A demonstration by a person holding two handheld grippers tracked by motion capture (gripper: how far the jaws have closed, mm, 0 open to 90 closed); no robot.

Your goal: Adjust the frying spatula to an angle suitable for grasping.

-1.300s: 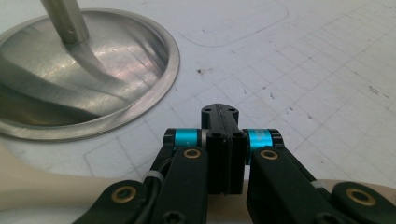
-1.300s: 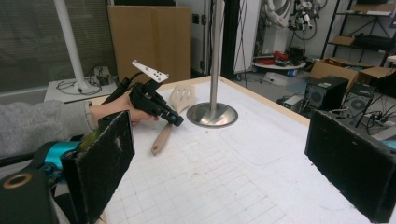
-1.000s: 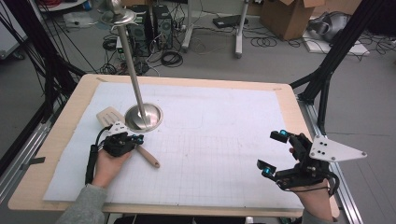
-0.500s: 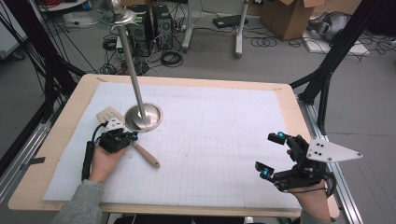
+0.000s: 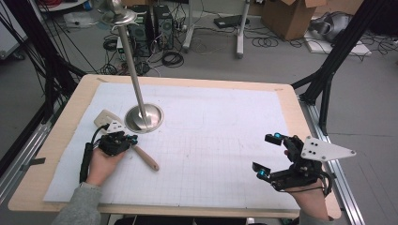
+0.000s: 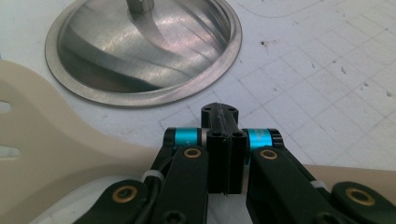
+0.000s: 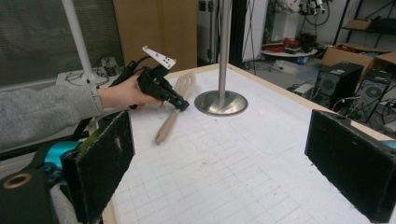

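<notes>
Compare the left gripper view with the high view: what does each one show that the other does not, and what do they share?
The left gripper view alone gives a close look at the left tool, its jaws shut together just above the spatula. The high view alone takes in the right tool with jaws wide open, the whole table and the stand's tall pole. Both show the round metal base and the gridded white mat.

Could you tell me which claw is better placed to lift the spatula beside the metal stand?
The left claw: it is shut on the spatula right beside the stand base. The right claw stands open, far across the mat.
</notes>
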